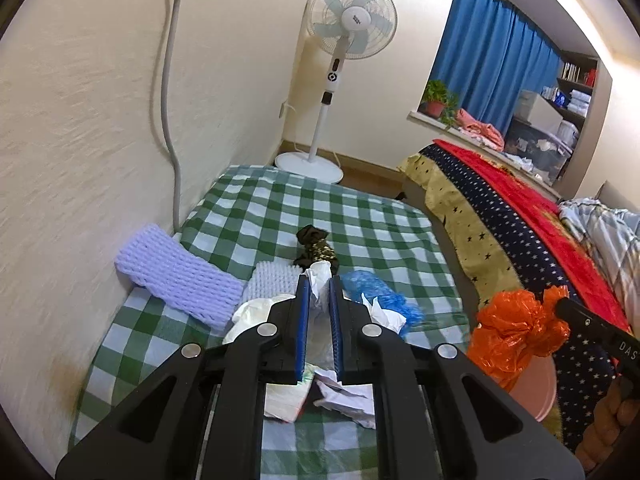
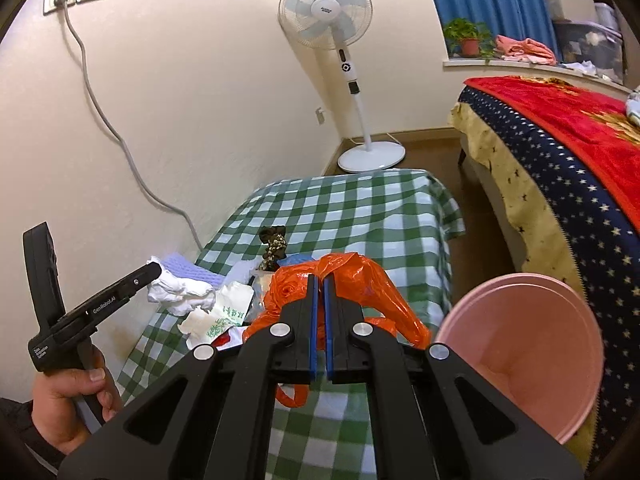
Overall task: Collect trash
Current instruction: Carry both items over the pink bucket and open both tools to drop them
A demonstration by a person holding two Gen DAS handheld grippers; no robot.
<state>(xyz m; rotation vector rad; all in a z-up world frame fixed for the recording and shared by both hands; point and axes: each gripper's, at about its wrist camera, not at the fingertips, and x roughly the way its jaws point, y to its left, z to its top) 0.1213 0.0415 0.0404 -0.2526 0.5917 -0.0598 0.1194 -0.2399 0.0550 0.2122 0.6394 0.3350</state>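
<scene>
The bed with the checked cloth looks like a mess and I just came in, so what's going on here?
A person with a gripper in each hand is clearing trash off the green checked cloth. The left gripper is shut on a crumpled white tissue. The right gripper is shut on an orange plastic bag, beside a pink bin. More paper scraps and a blue bag remain.

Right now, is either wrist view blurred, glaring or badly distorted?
Left wrist view: wall at left smeared as if by motion, white pedestal fan sharp, bright glare strip top right. Right wrist view: sharp throughout, even light. Both: fisheye bending, dark corners, green checked cloth curved.
</scene>
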